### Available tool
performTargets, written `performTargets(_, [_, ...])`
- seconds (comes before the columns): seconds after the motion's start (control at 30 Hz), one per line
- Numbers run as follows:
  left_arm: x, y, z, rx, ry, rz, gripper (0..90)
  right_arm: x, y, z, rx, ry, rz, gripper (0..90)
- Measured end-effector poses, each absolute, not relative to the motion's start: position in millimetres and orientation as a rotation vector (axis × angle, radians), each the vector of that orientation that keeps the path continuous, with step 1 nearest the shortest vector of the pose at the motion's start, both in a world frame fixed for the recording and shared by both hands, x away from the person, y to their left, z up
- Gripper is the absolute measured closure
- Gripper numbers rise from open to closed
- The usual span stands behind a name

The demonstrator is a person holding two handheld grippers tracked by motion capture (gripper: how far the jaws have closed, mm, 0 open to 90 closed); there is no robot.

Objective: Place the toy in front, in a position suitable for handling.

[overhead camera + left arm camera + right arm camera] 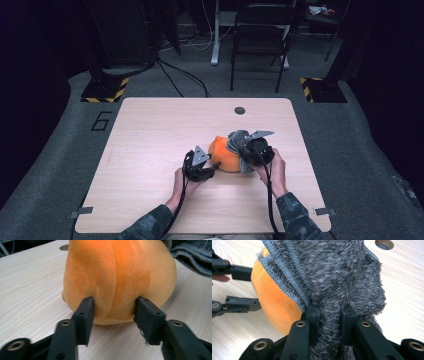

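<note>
An orange plush toy lies on the light wooden table, with a grey fleecy cloth draped over its right side. My left gripper stands open at the toy's left. Its two fingertips rest against the orange fabric on either side of a low bulge without squeezing it. My right gripper is shut on a fold of the grey cloth, which rises up between its jaws and covers the toy's orange side. In the high view the left gripper and the right gripper flank the toy.
A round cable hole sits in the table near its far edge. A black chair and cables stand on the floor beyond the table. Bare tabletop spreads to the left of the toy and in front of it.
</note>
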State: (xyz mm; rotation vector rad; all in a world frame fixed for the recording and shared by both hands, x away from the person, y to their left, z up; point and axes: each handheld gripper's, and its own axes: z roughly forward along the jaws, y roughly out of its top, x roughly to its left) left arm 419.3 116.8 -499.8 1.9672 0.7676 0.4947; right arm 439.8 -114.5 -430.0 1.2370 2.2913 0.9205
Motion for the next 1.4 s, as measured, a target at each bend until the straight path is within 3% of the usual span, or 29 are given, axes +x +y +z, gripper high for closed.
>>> performTargets(0.13, [418.5,117.2,-500.2,1.985,0.764,0.514,74.8,438.6,-111.9,-430.0,1.238,2.281,0.928,73.6])
performTargets(0.23, [415.9,115.2,-498.1,2.001,0.751,0.540,80.9,438.4,-112.3,-429.5,1.229,2.285,0.933,73.5])
performTargets(0.57, [410.5,115.3,-483.5,1.980,0.740,0.460,83.0,435.3,-119.4,-416.0,1.266,2.246,0.941,73.4])
performTargets(0.87, [400.0,107.5,-474.7,1.981,0.695,0.401,83.2,416.7,-91.4,-395.5,1.174,2.260,1.000,72.7])
performTargets(1.4, [412.3,116.8,-484.3,1.947,0.764,0.368,82.7,434.5,-107.2,-422.9,1.247,2.253,0.883,72.9])
